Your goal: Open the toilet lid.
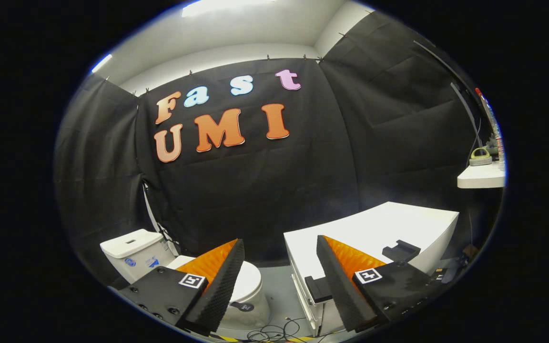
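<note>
White ceramic: we see the toilet (236, 286) low by the black cloth wall, its lid (248, 281) down flat on the bowl.
Tank (131, 250): behind the bowl, against the cloth.
Gripper (279, 247): fingers spread wide, nothing between them — well short of the lid, which lies partly behind the left finger.
Cabinet (374, 228): white, right of the toilet, beyond the right finger.
Floor: we see loose cables (274, 331) ahead of the bowl.
</note>
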A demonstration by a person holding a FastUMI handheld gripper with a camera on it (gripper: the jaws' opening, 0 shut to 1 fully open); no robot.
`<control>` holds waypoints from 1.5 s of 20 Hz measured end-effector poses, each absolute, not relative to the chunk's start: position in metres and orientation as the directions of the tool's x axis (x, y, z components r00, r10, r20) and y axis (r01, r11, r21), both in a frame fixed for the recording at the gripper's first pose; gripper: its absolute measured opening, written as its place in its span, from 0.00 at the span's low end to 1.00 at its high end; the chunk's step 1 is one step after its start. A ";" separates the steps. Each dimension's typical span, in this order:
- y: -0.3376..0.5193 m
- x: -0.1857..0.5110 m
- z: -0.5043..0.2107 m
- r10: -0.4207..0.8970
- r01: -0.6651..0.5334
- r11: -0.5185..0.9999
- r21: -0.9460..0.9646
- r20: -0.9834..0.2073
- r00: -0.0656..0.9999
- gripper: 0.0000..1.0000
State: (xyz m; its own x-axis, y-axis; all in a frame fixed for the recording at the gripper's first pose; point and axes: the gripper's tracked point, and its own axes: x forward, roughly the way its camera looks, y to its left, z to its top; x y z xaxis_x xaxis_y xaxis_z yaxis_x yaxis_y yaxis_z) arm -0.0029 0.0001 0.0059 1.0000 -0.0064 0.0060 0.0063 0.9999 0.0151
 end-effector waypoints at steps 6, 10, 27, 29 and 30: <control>0.061 0.002 0.009 0.039 -0.044 0.997 0.065 0.071 0.997 0.98; 0.114 0.029 -0.052 0.080 -0.082 0.948 0.306 0.020 0.997 0.98; 0.113 0.055 -0.329 -0.038 0.305 0.864 0.401 -0.552 0.833 0.98; 0.106 0.056 -0.345 -0.040 0.335 0.846 0.415 -0.577 0.816 0.98; 0.102 0.058 -0.350 -0.044 0.352 0.835 0.423 -0.587 0.808 0.98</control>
State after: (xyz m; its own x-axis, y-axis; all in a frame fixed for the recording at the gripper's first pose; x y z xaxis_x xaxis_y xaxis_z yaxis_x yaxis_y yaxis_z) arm 0.0579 0.1022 -0.3501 0.8082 -0.0436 -0.5873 0.3522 0.8350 0.4227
